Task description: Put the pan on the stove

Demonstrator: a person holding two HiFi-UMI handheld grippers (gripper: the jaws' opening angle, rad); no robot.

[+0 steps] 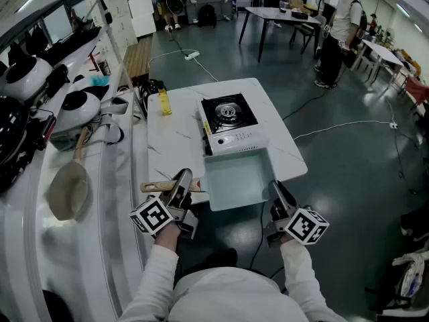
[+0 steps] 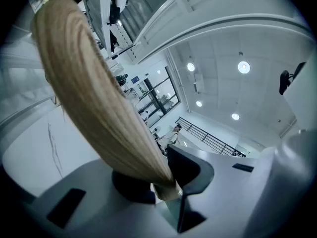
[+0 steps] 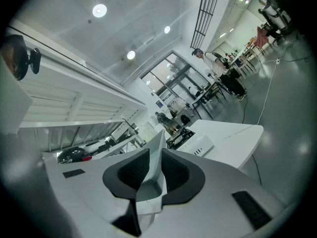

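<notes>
A square pale pan with a wooden handle sits at the near end of the white table, just in front of the portable gas stove. My left gripper is shut on the handle. In the left gripper view the handle runs from the upper left down into the left gripper. My right gripper is shut on the pan's right rim. The right gripper view shows that thin pale rim pinched in the right gripper, with the stove beyond.
A yellow object lies on the table left of the stove. A long counter on the left carries helmets, appliances and a wooden ladle. Cables cross the floor. People and tables stand at the back.
</notes>
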